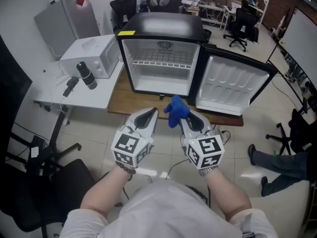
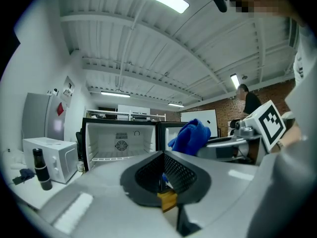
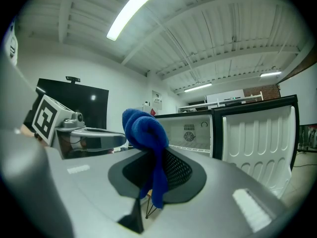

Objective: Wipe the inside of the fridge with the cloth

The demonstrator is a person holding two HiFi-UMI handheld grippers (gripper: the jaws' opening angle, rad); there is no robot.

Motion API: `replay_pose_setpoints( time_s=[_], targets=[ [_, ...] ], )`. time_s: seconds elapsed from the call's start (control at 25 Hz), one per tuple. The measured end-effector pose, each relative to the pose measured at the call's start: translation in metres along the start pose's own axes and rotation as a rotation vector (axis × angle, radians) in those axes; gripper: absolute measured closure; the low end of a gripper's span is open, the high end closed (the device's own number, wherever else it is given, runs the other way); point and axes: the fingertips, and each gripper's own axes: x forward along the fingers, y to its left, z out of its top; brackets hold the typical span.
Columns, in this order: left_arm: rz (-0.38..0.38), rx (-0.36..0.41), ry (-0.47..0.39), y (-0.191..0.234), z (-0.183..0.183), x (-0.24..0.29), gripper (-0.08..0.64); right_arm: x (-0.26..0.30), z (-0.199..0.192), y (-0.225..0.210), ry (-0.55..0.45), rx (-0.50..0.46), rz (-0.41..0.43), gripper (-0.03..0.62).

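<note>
The small black fridge (image 1: 159,28) is standing open on the wooden surface (image 1: 124,103) well ahead of both pairs of jaws, and its white wire shelf (image 1: 161,62) is sitting where a trailing corner of the soft blue cloth (image 3: 144,128) could be snagging on the way in. The right gripper (image 3: 157,163) is pinching only a narrow fold between nearly closed jaws, with most of the cloth bulging above the tips, so hard rubbing is likely to be dragging it free. The left gripper (image 2: 163,176) is holding its jaws fully together on nothing, just beside the cloth, and is risking a knock against the fridge frame.
</note>
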Motion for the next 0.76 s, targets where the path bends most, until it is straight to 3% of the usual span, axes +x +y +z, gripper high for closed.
replay_pose_setpoints(
  time_s=[0.76],
  targets=[
    [-0.025, 0.026, 0.001, 0.025, 0.002, -0.002, 0.555, 0.017, 0.004, 0.014, -0.009, 0.001, -0.04, 0.537]
  ],
)
